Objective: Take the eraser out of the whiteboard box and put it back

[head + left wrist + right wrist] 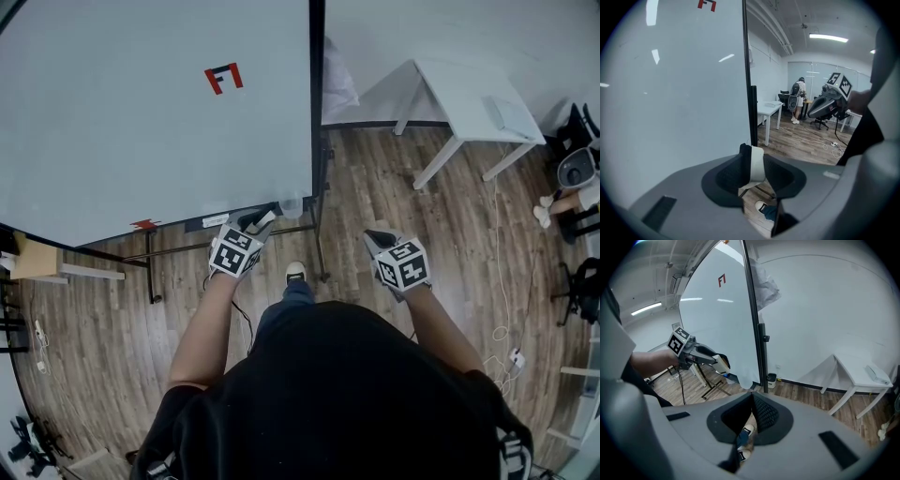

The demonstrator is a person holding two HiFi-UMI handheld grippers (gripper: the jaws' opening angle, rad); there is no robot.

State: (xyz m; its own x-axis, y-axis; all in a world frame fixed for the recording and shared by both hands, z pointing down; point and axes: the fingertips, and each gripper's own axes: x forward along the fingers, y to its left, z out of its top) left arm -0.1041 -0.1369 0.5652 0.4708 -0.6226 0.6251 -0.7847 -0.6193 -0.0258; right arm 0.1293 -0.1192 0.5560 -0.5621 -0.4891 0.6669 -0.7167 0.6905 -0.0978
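The left gripper (264, 219) grips the eraser (757, 164), seemingly already out, the right gripper (376, 237) closed and empty; next it likely goes back by the whiteboard (141, 122)

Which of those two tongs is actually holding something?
The left tongs: a white-and-black eraser is clamped between them. The right tongs are closed on nothing.
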